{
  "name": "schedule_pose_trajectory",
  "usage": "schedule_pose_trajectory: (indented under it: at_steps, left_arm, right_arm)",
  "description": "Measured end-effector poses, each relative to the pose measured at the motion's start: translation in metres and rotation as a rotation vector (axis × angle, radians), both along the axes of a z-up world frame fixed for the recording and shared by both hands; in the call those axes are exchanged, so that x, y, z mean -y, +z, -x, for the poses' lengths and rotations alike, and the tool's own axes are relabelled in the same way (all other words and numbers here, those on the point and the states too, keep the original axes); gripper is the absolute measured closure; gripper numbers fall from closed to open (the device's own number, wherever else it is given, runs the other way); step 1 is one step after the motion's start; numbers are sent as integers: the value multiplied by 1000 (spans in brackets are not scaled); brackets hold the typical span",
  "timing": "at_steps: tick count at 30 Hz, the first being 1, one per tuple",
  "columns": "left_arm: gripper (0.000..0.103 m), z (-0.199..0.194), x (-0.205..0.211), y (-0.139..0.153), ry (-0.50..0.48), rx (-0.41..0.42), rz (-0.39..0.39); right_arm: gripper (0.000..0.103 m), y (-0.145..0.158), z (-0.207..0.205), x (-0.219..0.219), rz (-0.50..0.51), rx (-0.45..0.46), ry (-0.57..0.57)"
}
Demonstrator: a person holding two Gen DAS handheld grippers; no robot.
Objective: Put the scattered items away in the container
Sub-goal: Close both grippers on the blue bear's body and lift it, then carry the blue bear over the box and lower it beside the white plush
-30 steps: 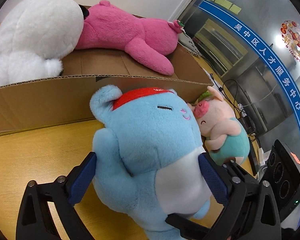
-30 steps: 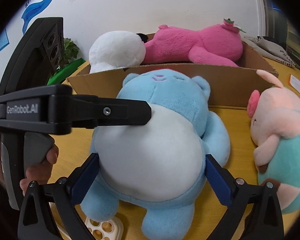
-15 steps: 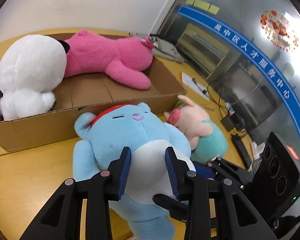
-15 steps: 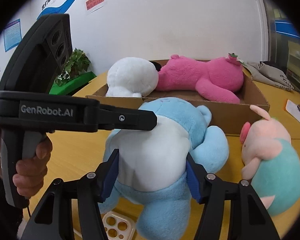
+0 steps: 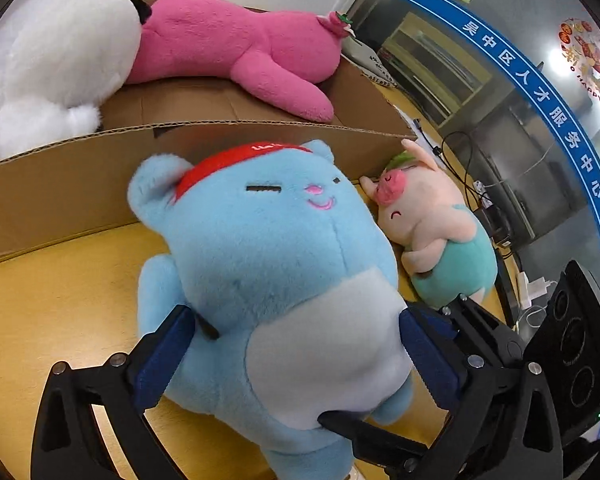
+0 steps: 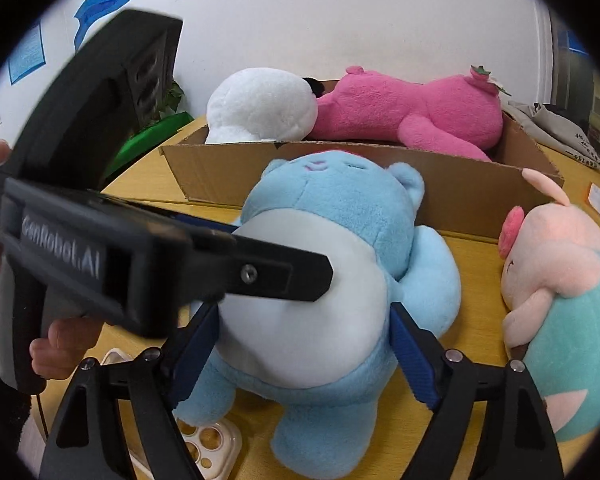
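Half a second ago both grippers were squeezed into the blue bear's belly; now both have widened, and the carton looms nearer than it did.

The left gripper point(image 5: 292, 356) has its fingers spread wide around the blue plush bear point(image 5: 268, 264), one blue pad point(image 5: 164, 360) against the bear's flank under its arm, the other point(image 5: 424, 356) against the far edge of the white belly. The plush looks little dented, so whether the pads truly bear on it cannot be told.

The right gripper point(image 6: 304, 352) straddles the same bear point(image 6: 332, 280) from the other side, its fingers also spread, the pads point(image 6: 412, 360) lying along the sides of the white belly. One finger of the left gripper crosses in front of the belly in this view.

Beyond the fingertips, just past the bear's head, stands the near wall of the cardboard box point(image 5: 72, 184). Inside it lie a white plush toy point(image 5: 48, 56) and a pink plush toy point(image 5: 236, 48), touching each other. Beside the bear, off the left gripper's right finger, a pink-and-teal piglet toy point(image 5: 440, 236) lies on the yellow table point(image 5: 60, 280), its head near the box corner. Under the right gripper's left finger sits a white tray with round holes point(image 6: 208, 448).
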State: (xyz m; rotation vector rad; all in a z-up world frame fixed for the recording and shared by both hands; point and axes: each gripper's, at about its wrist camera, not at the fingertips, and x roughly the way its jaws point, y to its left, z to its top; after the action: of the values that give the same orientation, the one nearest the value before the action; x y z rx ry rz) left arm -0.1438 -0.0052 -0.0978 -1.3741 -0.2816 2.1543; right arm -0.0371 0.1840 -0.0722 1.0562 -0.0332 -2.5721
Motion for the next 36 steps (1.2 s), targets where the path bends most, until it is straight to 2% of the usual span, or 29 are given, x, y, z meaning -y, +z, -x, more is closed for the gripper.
schedule_pose_trajectory:
  at_steps: [5, 8, 10, 12, 15, 18, 21, 24, 27, 30, 33, 34, 36]
  left_arm:
    - [19, 0, 2, 6, 1, 10, -38]
    - [22, -9, 3, 18, 18, -9, -34]
    - [22, -16, 6, 35, 31, -56, -37]
    - [22, -19, 8, 53, 41, -99, -55]
    - [22, -16, 8, 94, 41, -208, -65]
    - [22, 5, 7, 127, 38, -291, -57]
    - [22, 45, 9, 151, 43, -352, -47]
    - [22, 100, 13, 141, 66, -317, -32]
    - [22, 148, 17, 109, 88, -240, -8]
    - [22, 174, 14, 70, 94, -161, 14]
    - [20, 176, 17, 53, 87, -160, 7]
    - [21, 176, 13, 49, 83, -160, 44]
    - [22, 175, -1, 34, 69, -150, 158]
  right_arm:
    - [39, 6, -6, -1, 19, -42, -2]
    - [41, 12, -12, -2, 44, -73, -4]
    - [41, 20, -15, 1, 52, -91, -4]
    - [41, 35, -19, 3, 41, -142, -5]
    - [41, 67, -19, 3, 42, -230, -8]
    - [41, 97, -10, 2, 20, -315, -7]
    - [41, 121, 23, -1, 0, -376, 2]
    - [41, 124, 76, -3, -34, -399, 7]
    - [41, 104, 125, -5, -29, -344, 3]
    - [41, 70, 162, -5, -20, -239, -27]
    - [40, 50, 174, -7, 7, -189, -58]
    - [40, 47, 177, -7, 11, -169, -60]
    - [40, 26, 189, -4, -15, -19, -43]
